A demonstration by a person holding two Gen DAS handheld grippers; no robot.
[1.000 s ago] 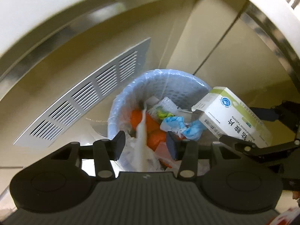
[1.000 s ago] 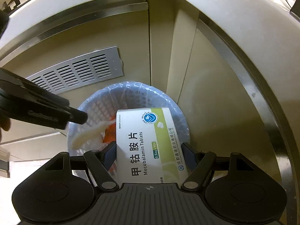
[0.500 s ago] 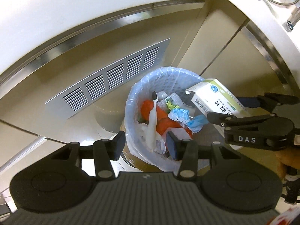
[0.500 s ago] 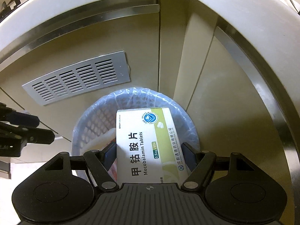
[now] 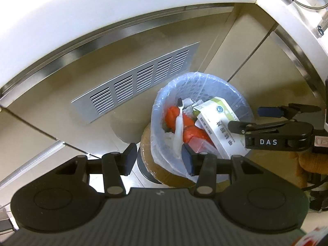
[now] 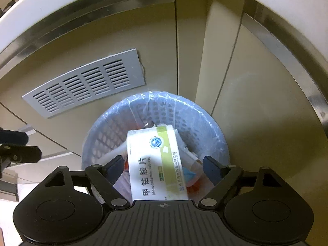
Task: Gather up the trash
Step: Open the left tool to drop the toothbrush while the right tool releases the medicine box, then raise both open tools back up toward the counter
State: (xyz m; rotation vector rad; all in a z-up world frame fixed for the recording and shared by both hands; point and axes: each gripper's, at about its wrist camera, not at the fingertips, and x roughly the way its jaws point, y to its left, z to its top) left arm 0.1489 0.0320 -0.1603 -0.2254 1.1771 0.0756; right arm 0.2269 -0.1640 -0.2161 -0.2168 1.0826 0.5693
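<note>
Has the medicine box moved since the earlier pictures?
Yes. The medicine box has dropped from between the right gripper fingers, which just opened, into the bin.

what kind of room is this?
Likely a bathroom or kitchen corner: a lined trash bin sits below a white countertop, against cabinet fronts with a metal vent grille. A toothbrush hints bathroom.

Dim, yellowish indoor light from above. Strong fisheye bending curves the counter edge (image 5: 123, 6) and steel trim (image 6: 287, 57). Glare whitens the bin liner (image 6: 155, 102); the box (image 6: 157, 164) shows slight motion blur.
</note>
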